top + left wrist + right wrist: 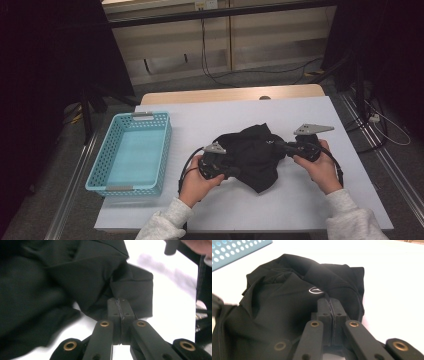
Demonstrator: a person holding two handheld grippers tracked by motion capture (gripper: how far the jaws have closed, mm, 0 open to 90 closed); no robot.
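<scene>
- We hold a black garment [255, 152] crumpled at the middle of the white table [310, 210], one gripper pinched on either side of it.
- Our left gripper [231, 172] has its jaws pressed together on a fold at the garment's near left edge; in the left gripper view [121, 305] a thin seam of black cloth shows squeezed between the pads [113, 307].
- Our right gripper [281, 146] is likewise clamped tight on the cloth at the garment's right side; in the right gripper view [330, 305] the pads [323, 308] meet on the fabric just below a small white oval logo [316, 291].
- The garment lies bunched between our two hands, most of it resting on the table, with a flap trailing toward the near edge.
- A light blue perforated basket [100, 170] stands at the table's left side, well apart from the garment; its corner also peeps into the right gripper view [234, 248].
- Grey sleeves [167, 220] cover our forearms, which enter from the bottom of the high view.
- A black cable [183, 172] loops from the left gripper beside our left hand [196, 182].
</scene>
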